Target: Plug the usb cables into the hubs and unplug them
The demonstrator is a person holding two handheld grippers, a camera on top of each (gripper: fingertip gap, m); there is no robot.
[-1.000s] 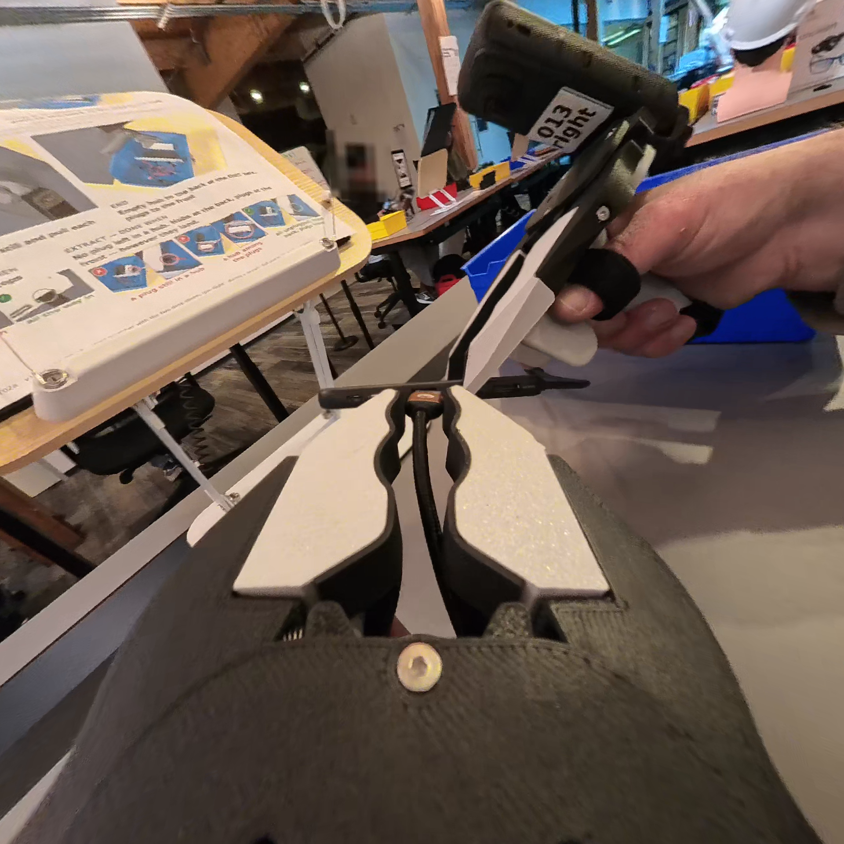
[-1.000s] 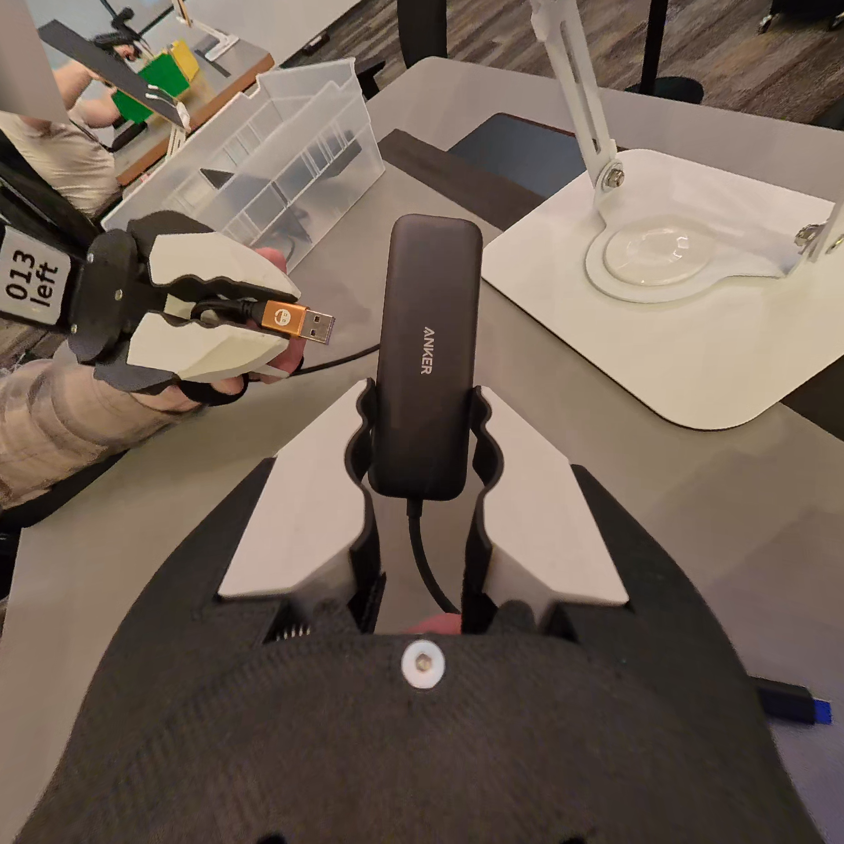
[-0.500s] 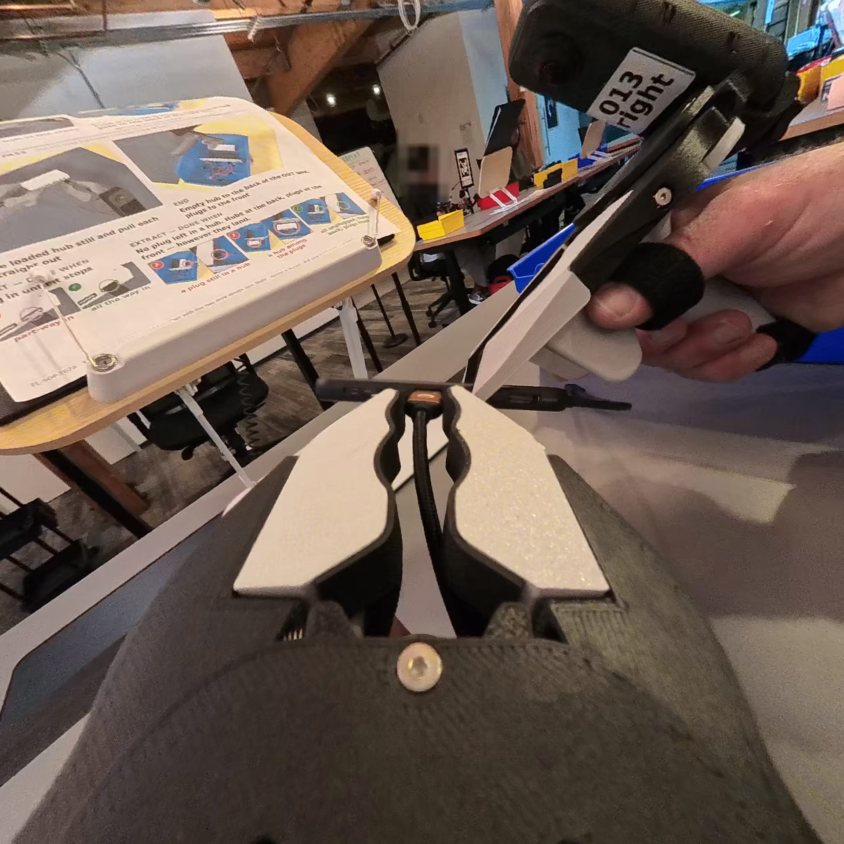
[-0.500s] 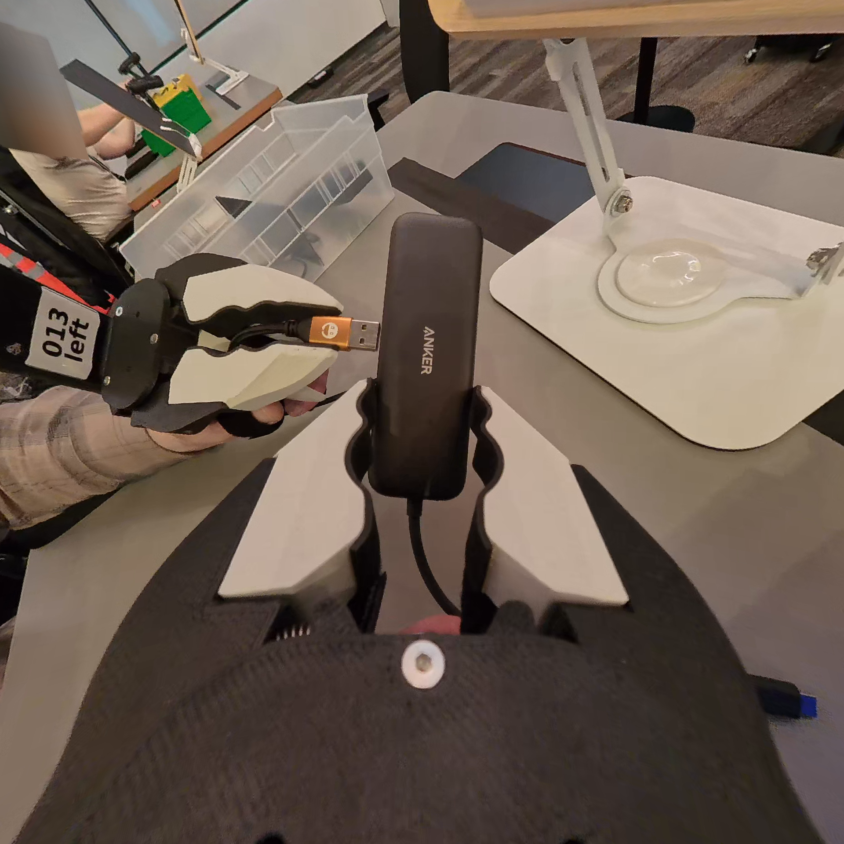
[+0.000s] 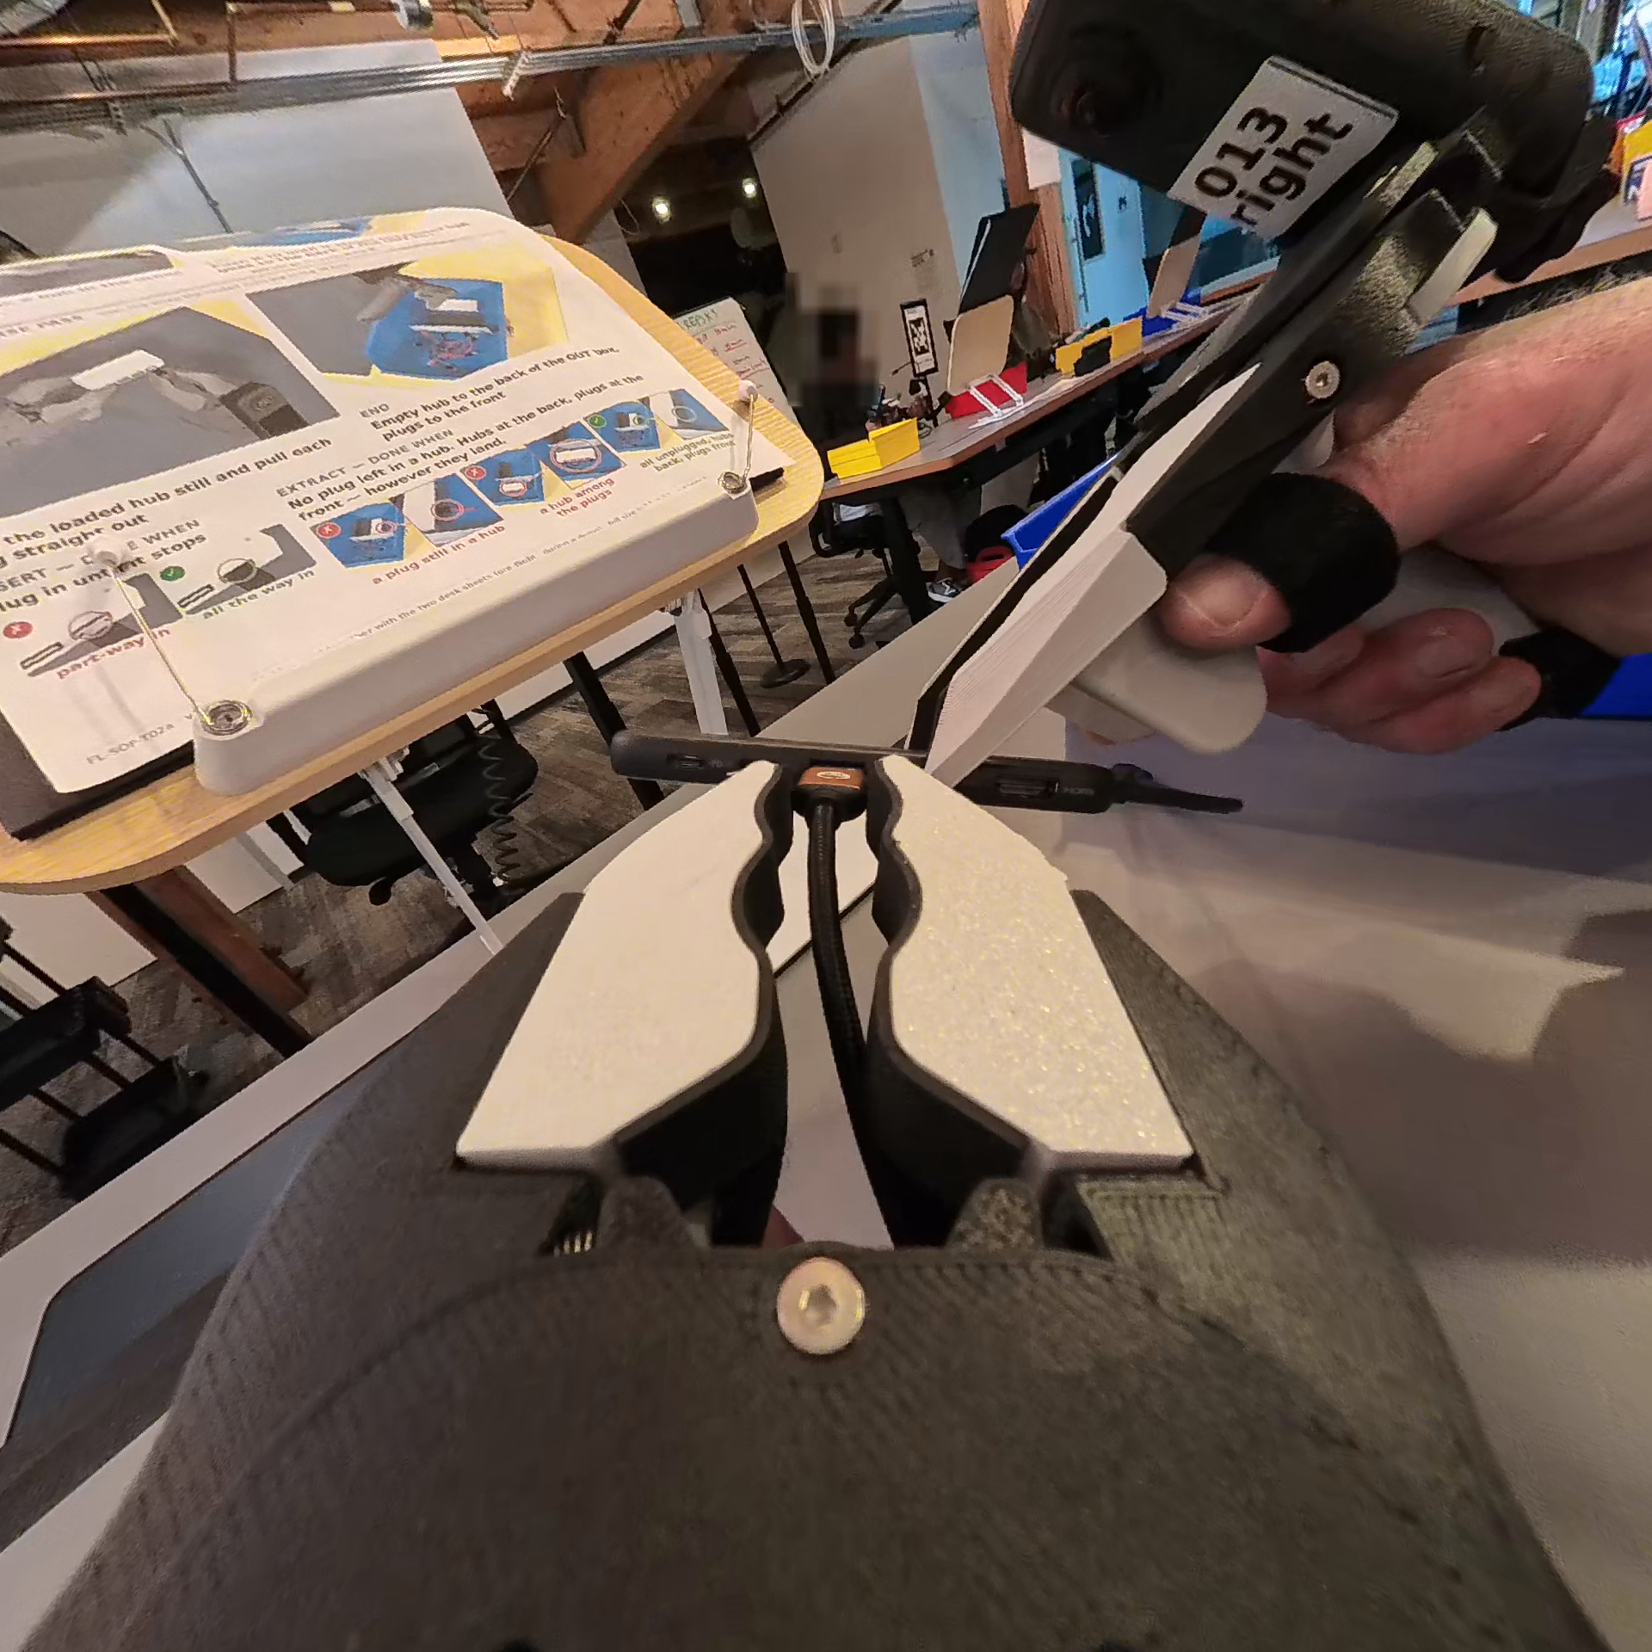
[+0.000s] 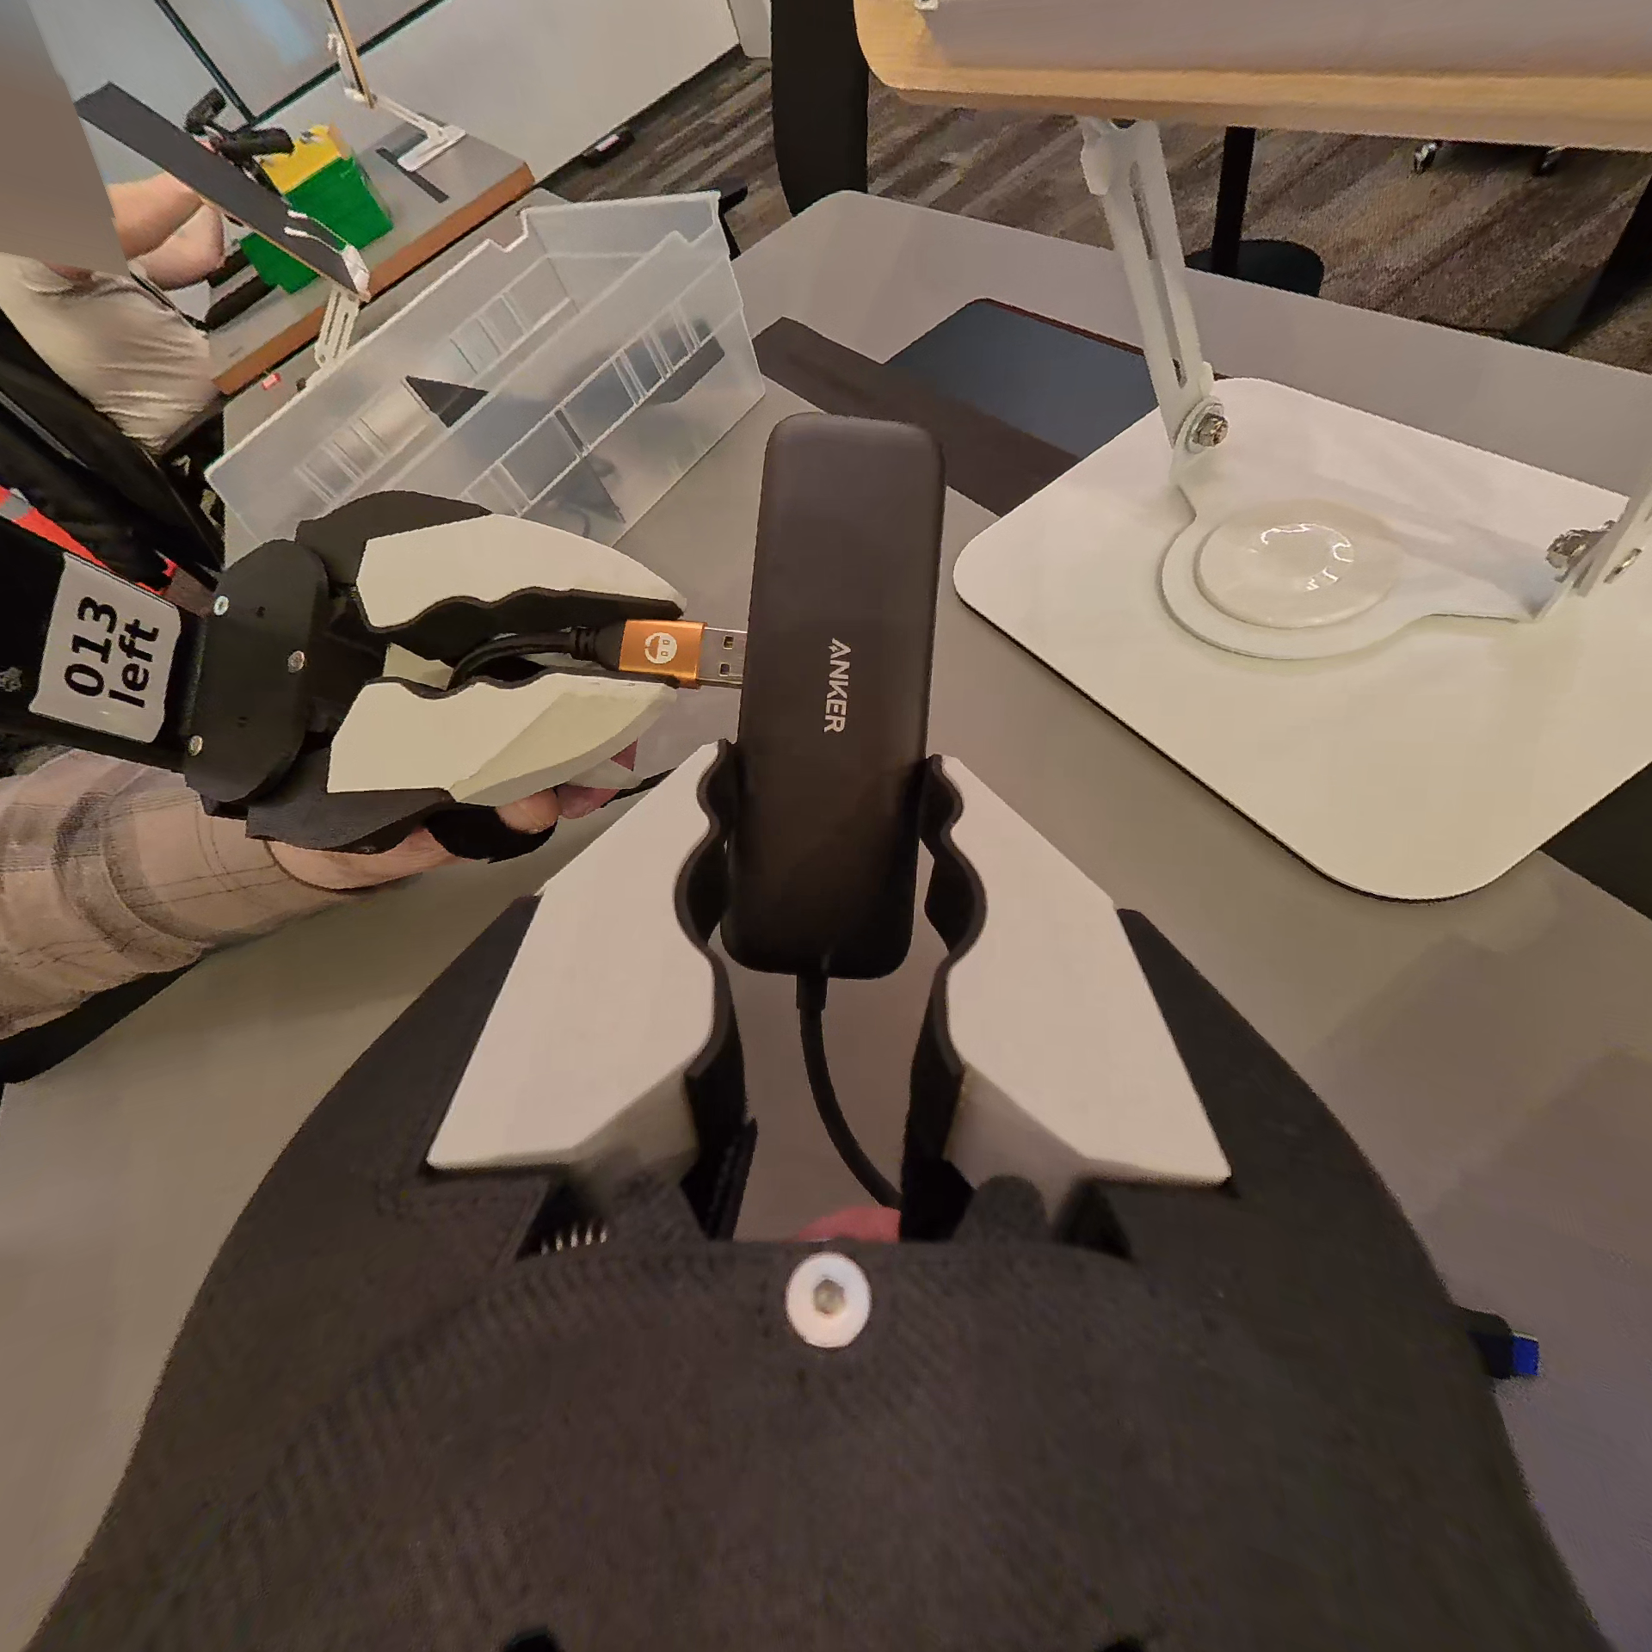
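My right gripper point(image 6: 827, 778) is shut on the lower end of a black USB hub point(image 6: 840, 626) and holds it upright above the grey table, with its cable hanging down between the fingers. My left gripper point(image 6: 666, 648) is shut on an orange USB plug point(image 6: 661, 651) with a black braided cable point(image 5: 831, 894). The plug's metal tip touches the hub's left side edge, and most of the metal still shows. In the left wrist view the hub point(image 5: 679, 764) is a thin black bar straight ahead of my left gripper point(image 5: 827, 778).
A clear plastic divided bin point(image 6: 536, 375) stands at the far left. A white stand base point(image 6: 1341, 697) lies to the right of the hub and carries a wooden board with an instruction sheet point(image 5: 358, 501). A blue-tipped plug point(image 6: 1511, 1354) lies on the table at the right.
My left gripper has carried the orange plug to the right, closing the gap until its tip meets the hub's side. The right gripper holds the hub about as before.
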